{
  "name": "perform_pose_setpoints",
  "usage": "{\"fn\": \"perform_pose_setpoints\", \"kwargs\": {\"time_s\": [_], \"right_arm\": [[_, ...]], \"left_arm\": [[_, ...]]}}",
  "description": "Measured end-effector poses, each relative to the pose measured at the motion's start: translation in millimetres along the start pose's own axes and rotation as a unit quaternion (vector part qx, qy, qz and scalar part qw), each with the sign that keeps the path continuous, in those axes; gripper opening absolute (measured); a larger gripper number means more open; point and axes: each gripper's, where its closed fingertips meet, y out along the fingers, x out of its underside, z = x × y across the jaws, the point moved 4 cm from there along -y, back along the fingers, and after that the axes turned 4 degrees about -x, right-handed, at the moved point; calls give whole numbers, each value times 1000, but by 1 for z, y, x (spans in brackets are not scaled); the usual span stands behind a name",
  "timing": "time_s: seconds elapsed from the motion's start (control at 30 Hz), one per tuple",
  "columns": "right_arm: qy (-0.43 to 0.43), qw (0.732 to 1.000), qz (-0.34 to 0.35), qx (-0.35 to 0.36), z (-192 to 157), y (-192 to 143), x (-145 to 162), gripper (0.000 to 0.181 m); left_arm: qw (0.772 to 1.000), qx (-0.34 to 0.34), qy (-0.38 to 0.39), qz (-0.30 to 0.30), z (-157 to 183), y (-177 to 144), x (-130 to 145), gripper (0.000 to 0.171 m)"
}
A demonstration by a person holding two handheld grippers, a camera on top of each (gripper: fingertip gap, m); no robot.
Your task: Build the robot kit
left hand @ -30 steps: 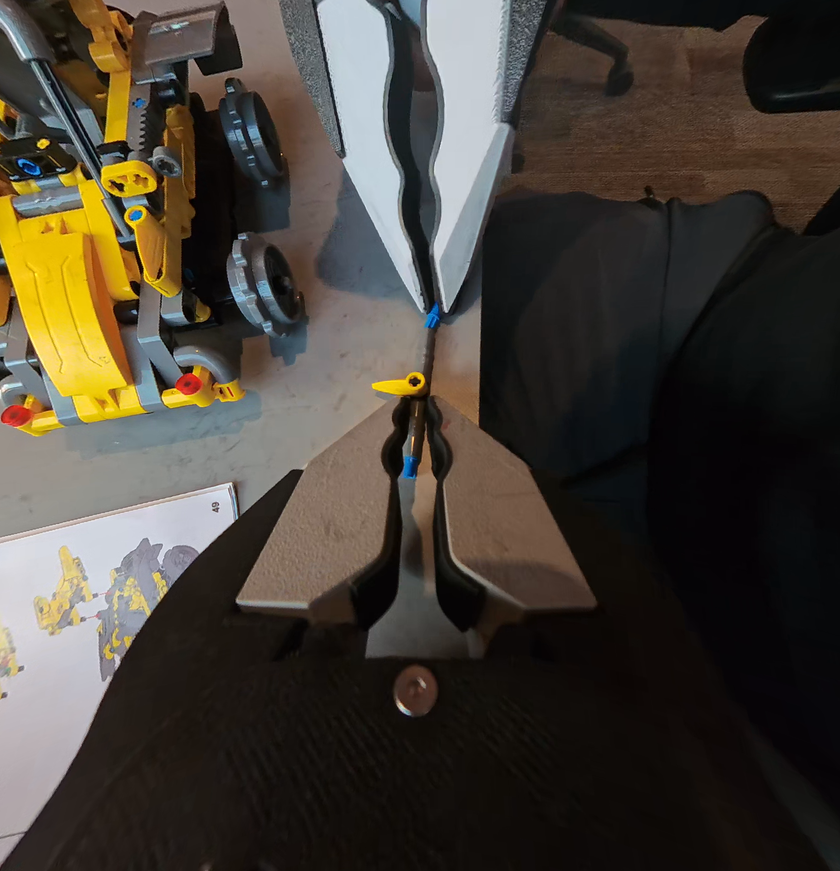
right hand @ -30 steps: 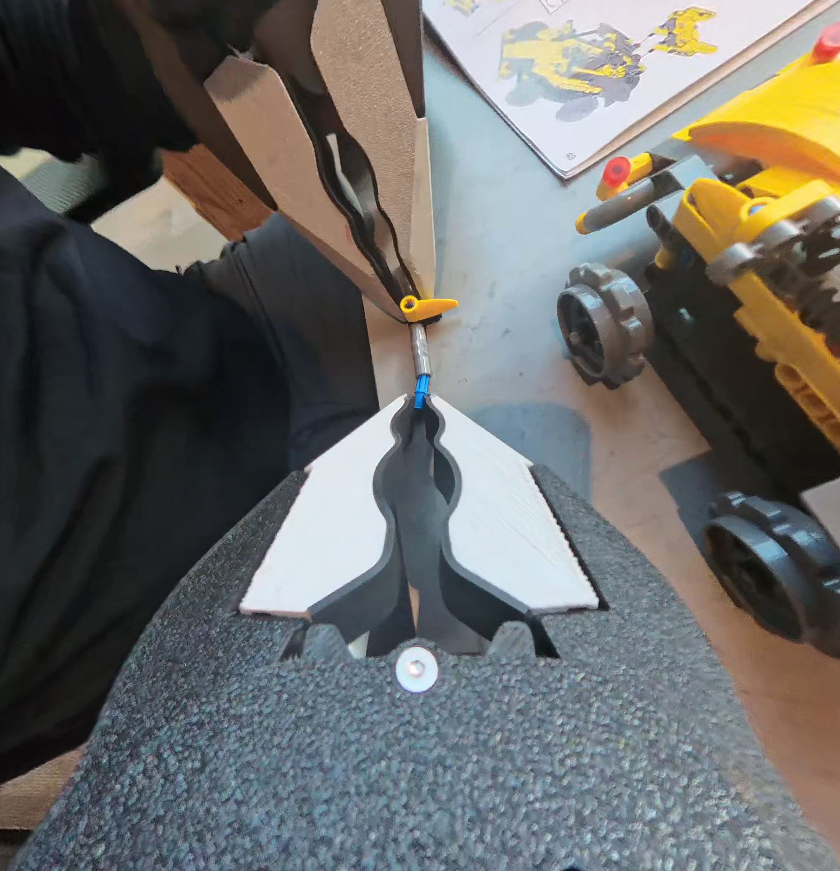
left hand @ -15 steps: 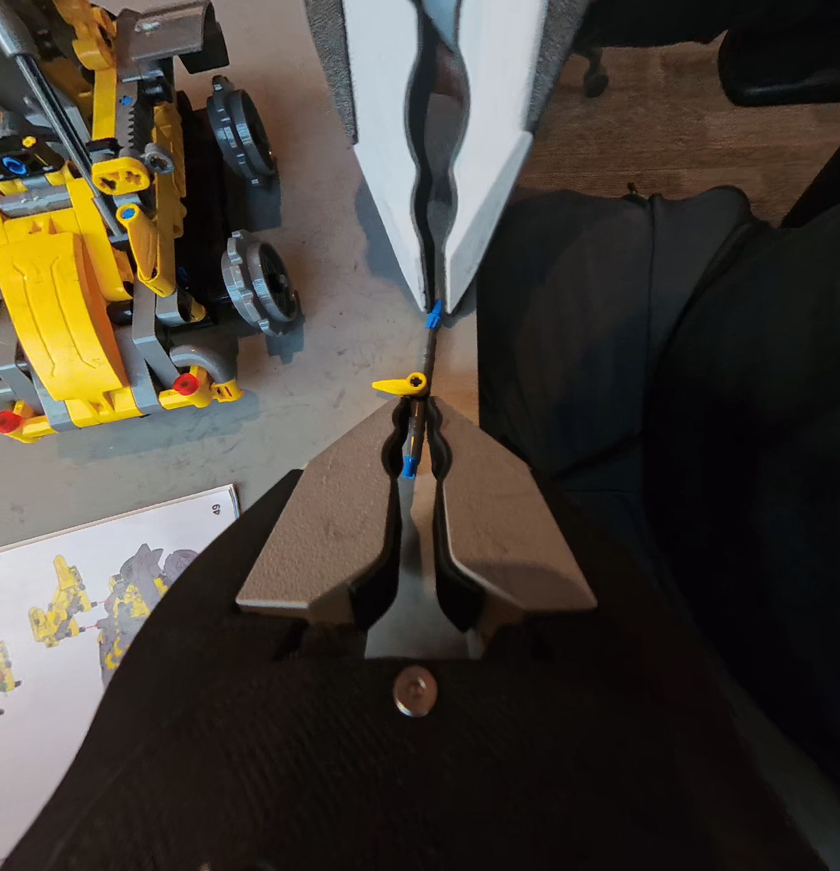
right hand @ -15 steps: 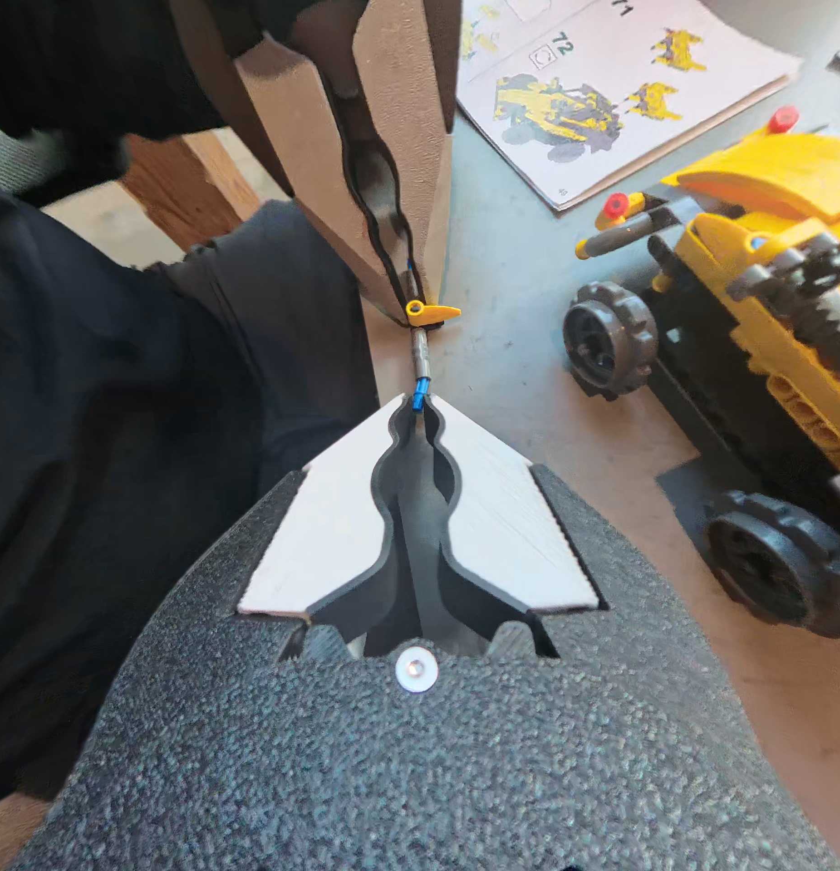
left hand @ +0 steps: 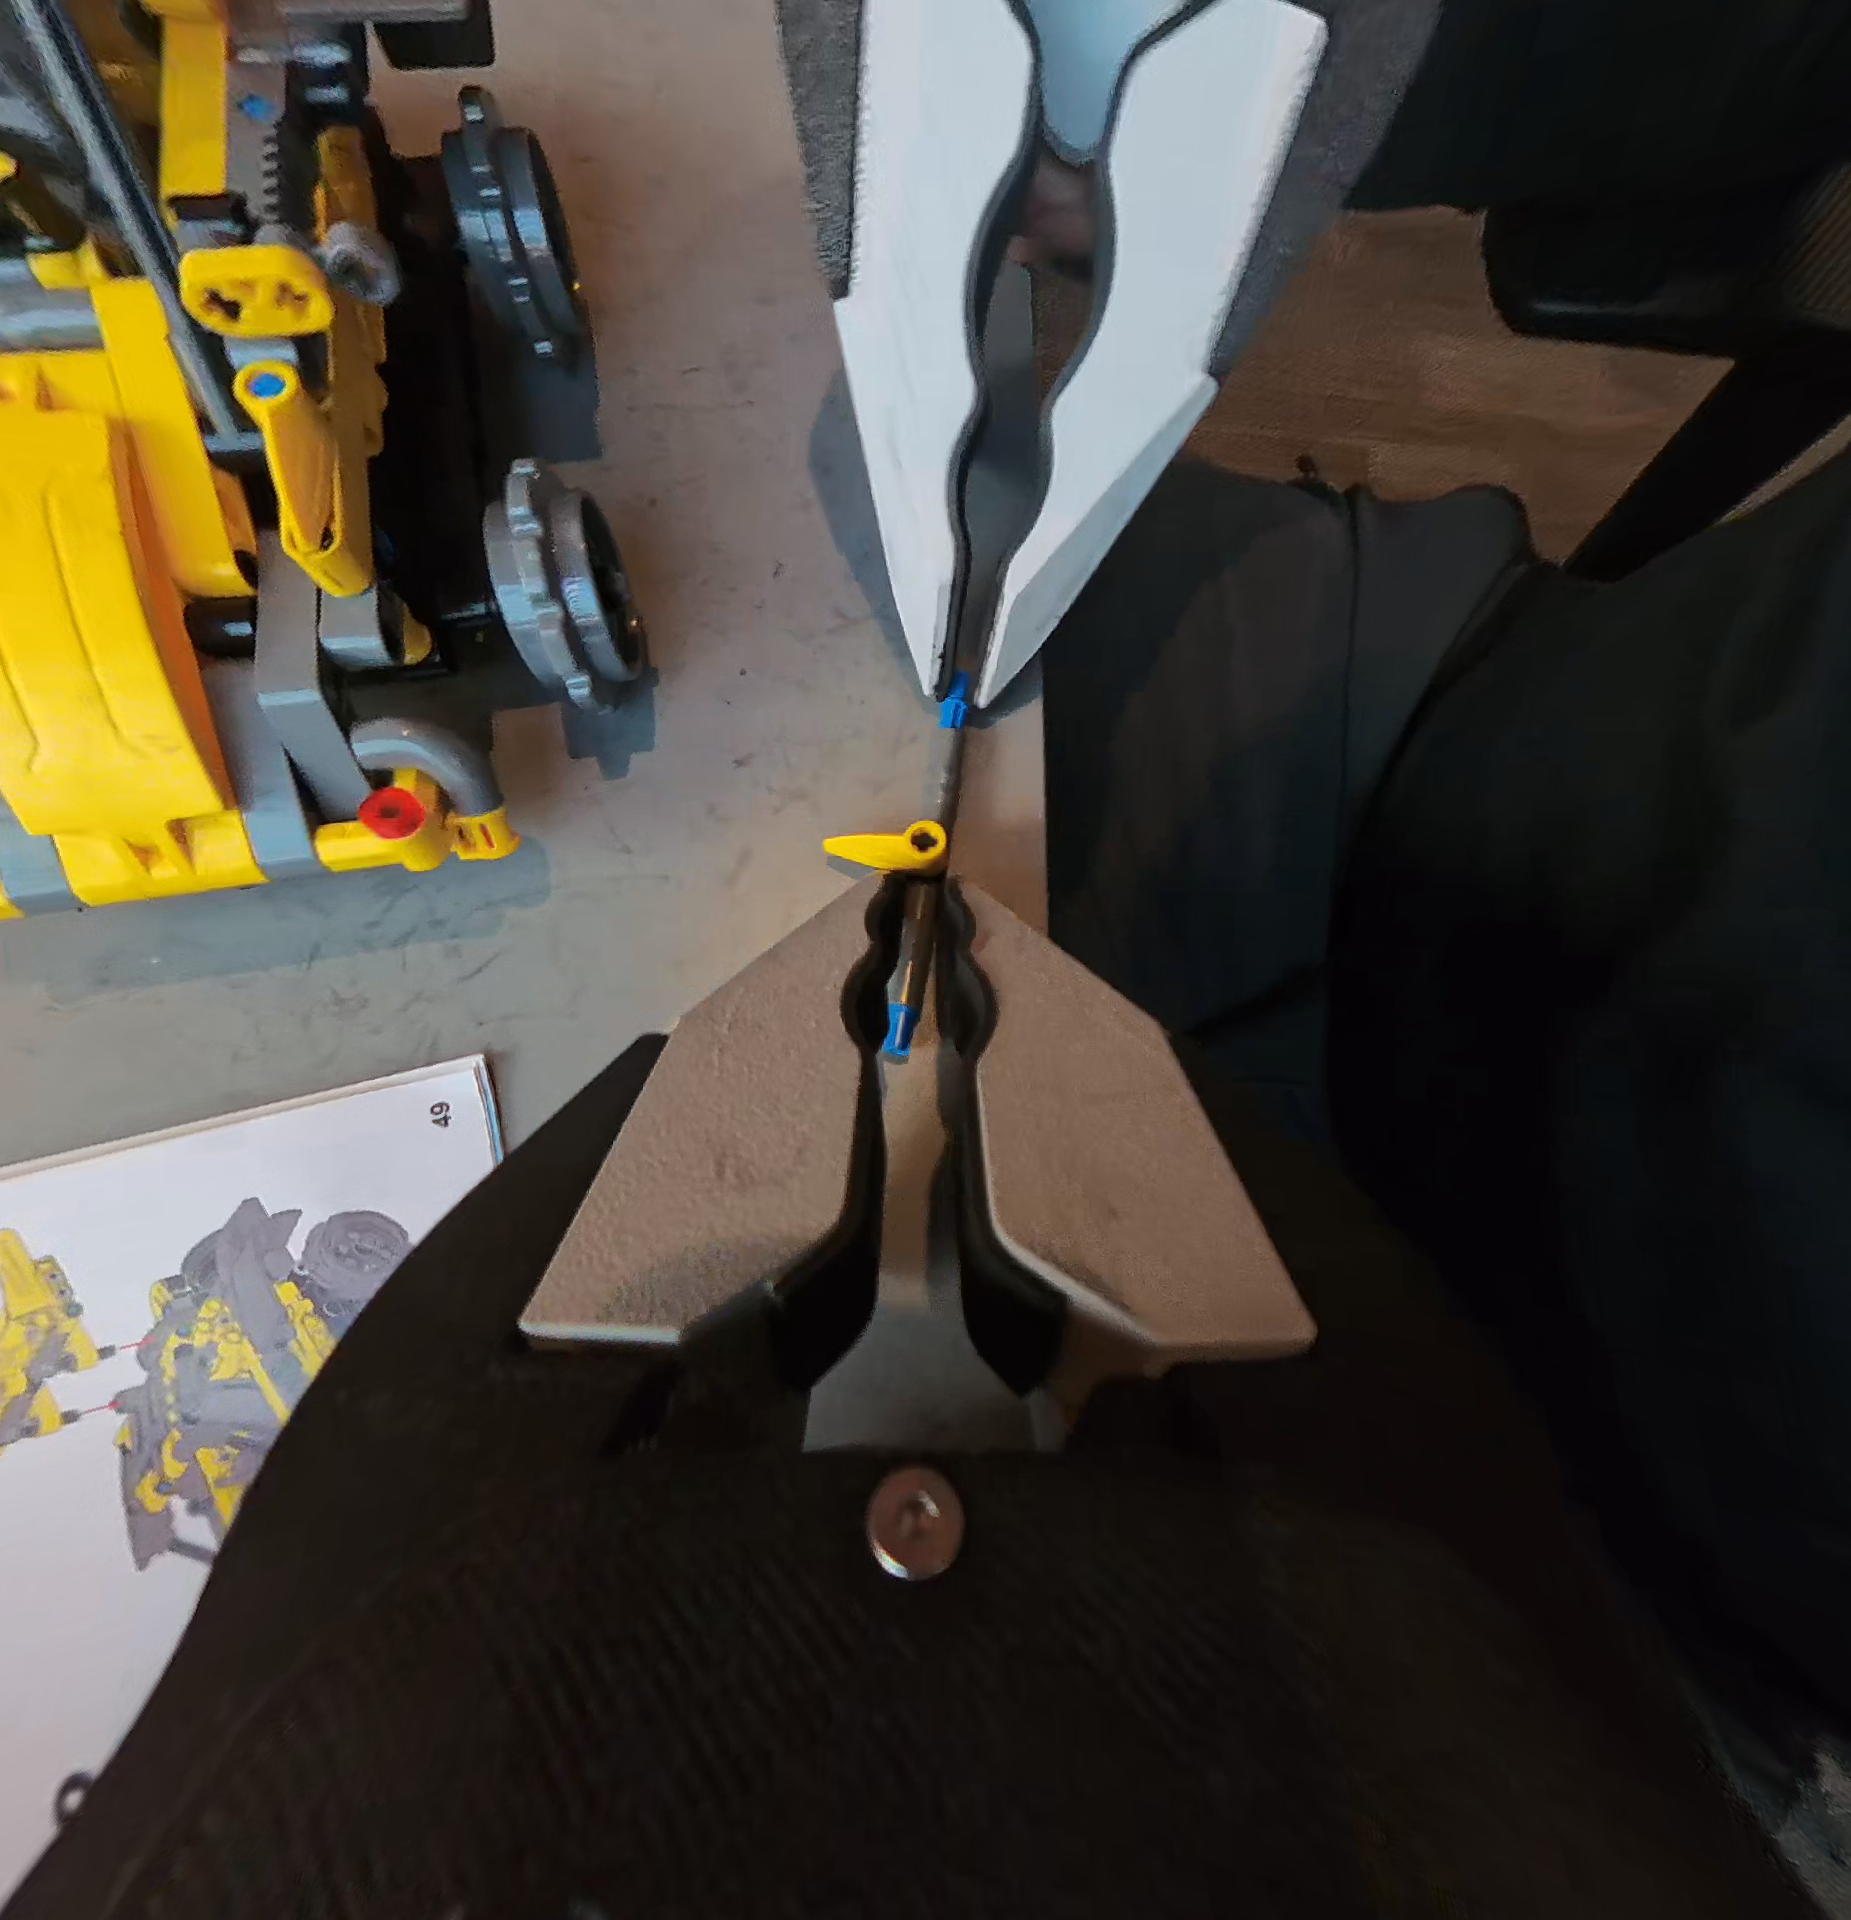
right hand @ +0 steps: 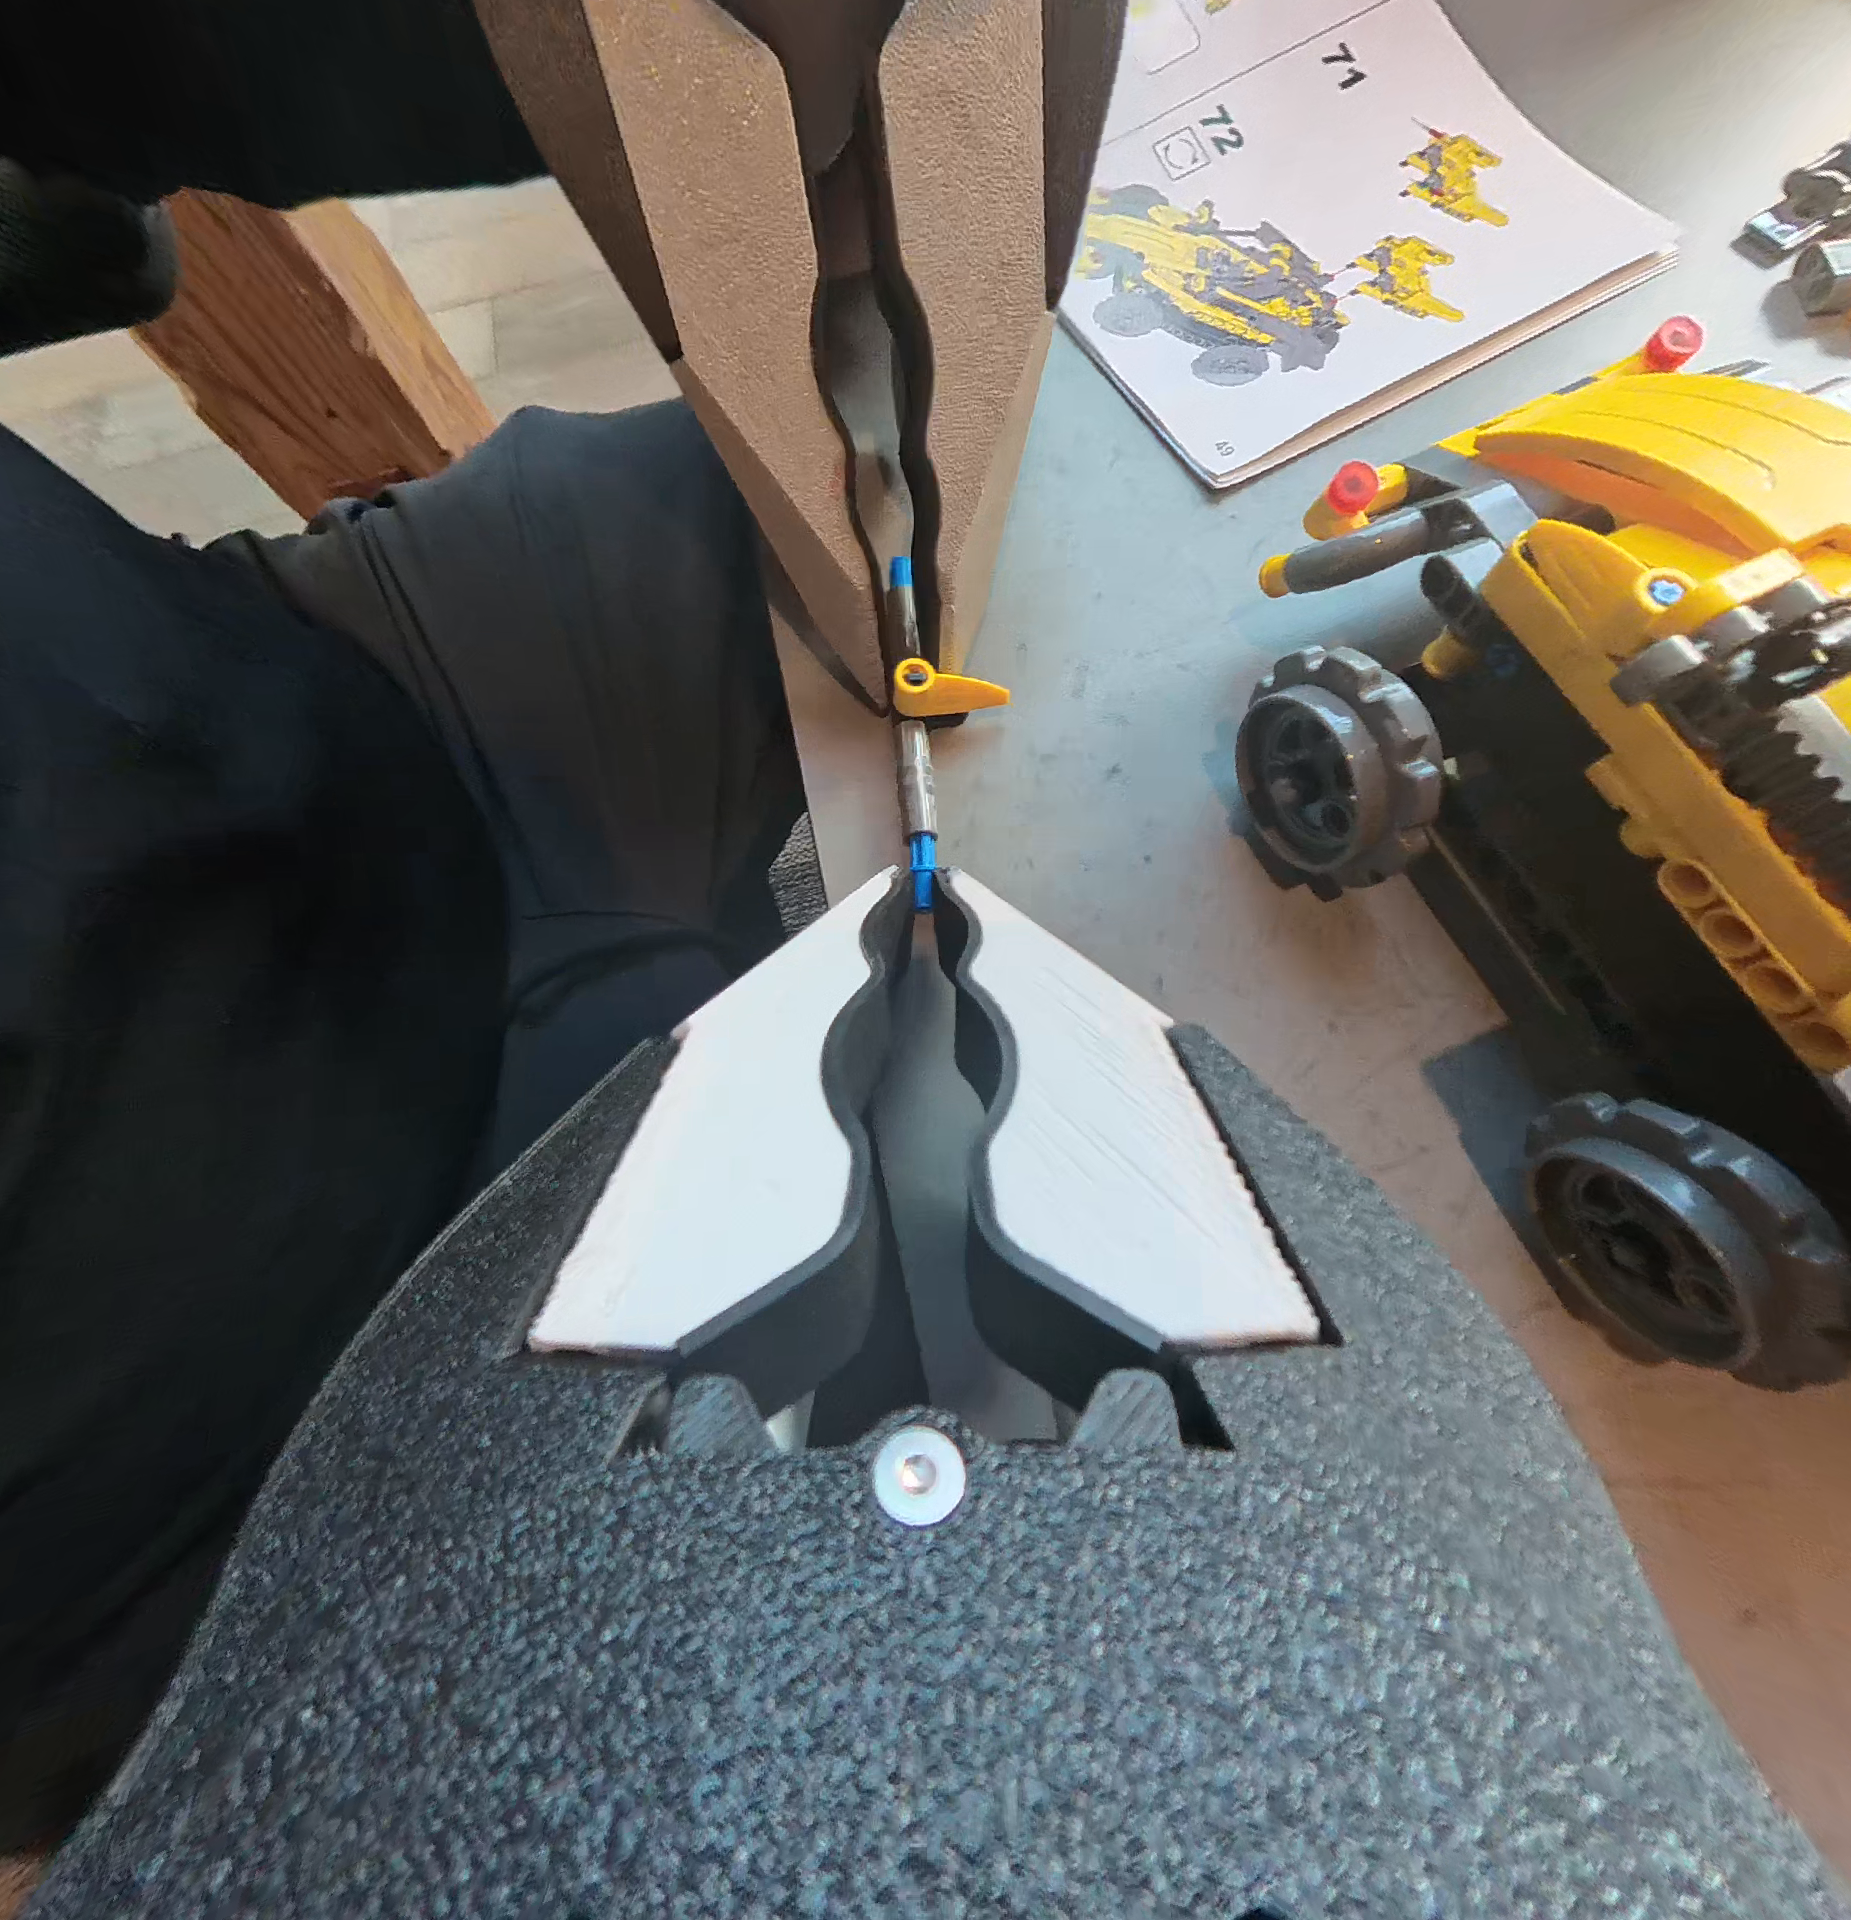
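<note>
Two grippers: both meet nose to nose over the edge of the grey tabletop (left hand: 713,260), each pinching one end of the same slim part.
Vehicle: large yellow and grey toy-brick construction vehicle with dark toothed wheels (left hand: 152,582) stands on the table, well apart from the held part, to the left in the left wrist view and to the right in the right wrist view (right hand: 1648,831).
Booklet: open white instruction booklet with printed pictures of the yellow model (left hand: 142,1299) lies flat near the vehicle (right hand: 1347,239).
Clothing: dark fabric of the person (left hand: 1523,935) fills the side off the table edge.
Right gripper: white-faced right gripper (right hand: 922,899) has its jaws nearly closed, only the very tips nipping the blue end.
Left gripper: tan-faced left gripper (left hand: 916,914) has its jaws closed narrowly round the rod, whose other blue tip sits back in the wavy gap between them.
Held part: thin dark grey toy-brick axle rod with blue pins at both ends (right hand: 915,774) spans the short gap between the two noses (left hand: 947,779).
Long axis: runs straight from one gripper to the other, in line with both sets of fingers.
Yellow piece: small yellow pointed lever threaded on the rod (left hand: 890,847) sits just at the left gripper's tips, well nearer that one, its point sticking out sideways over the table (right hand: 942,688).
</note>
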Motion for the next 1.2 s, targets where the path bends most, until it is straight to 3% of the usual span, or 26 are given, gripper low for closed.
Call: {"fn": "perform_pose_setpoints", "kwargs": {"time_s": [0.27, 0.47, 0.7, 1.2], "right_arm": [[-107, 991, -5, 79, -6, 2, -1, 0], [-233, 956, -57, 168, -10, 1, -2, 1], [-190, 972, -47, 129, -7, 1, -2, 1], [-179, 977, -40, 108, -5, 2, -3, 0]], "left_arm": [[996, 45, -81, -13, -2, -2, 1, 2], [989, 77, -127, -25, -5, 0, -2, 2], [997, 42, -65, -25, -3, 0, -2, 2], [997, -4, -58, -44, 0, 4, -8, 2]]}}
